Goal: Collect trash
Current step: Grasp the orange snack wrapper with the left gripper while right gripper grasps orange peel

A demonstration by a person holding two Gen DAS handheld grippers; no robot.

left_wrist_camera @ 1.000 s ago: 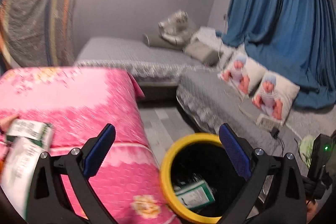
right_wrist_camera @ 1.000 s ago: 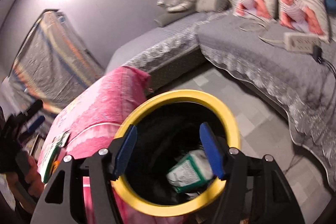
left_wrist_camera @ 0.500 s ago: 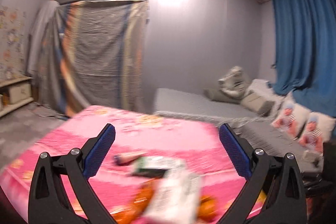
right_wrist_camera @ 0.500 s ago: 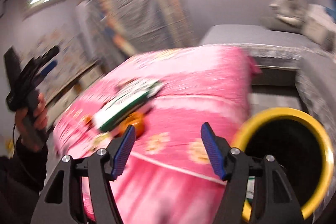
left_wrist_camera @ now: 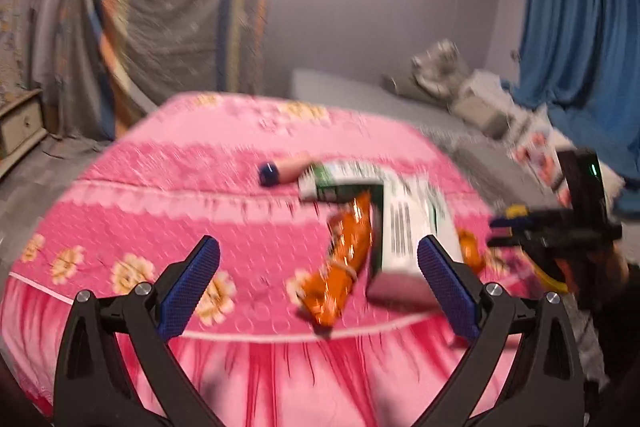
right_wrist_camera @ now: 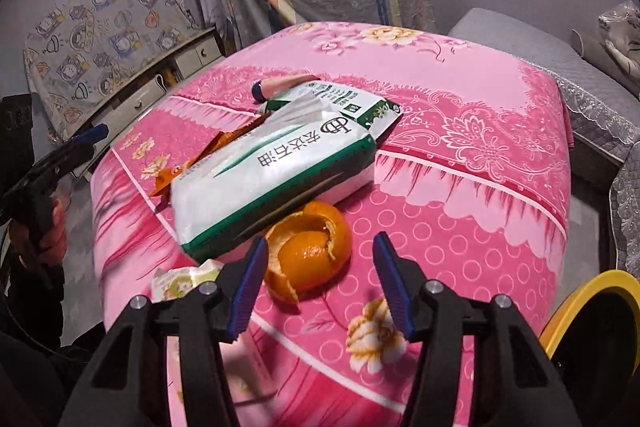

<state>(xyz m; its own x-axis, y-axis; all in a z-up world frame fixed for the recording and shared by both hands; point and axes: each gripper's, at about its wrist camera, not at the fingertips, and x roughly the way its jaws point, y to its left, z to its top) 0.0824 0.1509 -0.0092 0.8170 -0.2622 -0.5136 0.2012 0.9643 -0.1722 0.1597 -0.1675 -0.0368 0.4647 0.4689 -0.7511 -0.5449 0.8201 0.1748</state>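
Observation:
Trash lies on a pink flowered bedspread (right_wrist_camera: 480, 147). A white and green tissue pack (right_wrist_camera: 276, 171) lies across a green and white carton (right_wrist_camera: 352, 103). An orange peel (right_wrist_camera: 308, 247) sits just in front of my open, empty right gripper (right_wrist_camera: 320, 283). An orange snack wrapper (left_wrist_camera: 344, 263) and a pink tube with a blue cap (left_wrist_camera: 280, 171) lie beside the pack (left_wrist_camera: 408, 223). A small crumpled wrapper (right_wrist_camera: 184, 279) lies near the bed edge. My left gripper (left_wrist_camera: 316, 287) is open and empty, above the near edge of the bed.
The yellow-rimmed black bin (right_wrist_camera: 592, 327) stands at the lower right of the right wrist view. A grey sofa bed (left_wrist_camera: 360, 95) and blue curtain (left_wrist_camera: 580, 27) are behind. A low cabinet (right_wrist_camera: 160, 75) stands at the left wall.
Both grippers have swung away from the yellow bin and now face the trash on the pink bed. Both stay open and empty.

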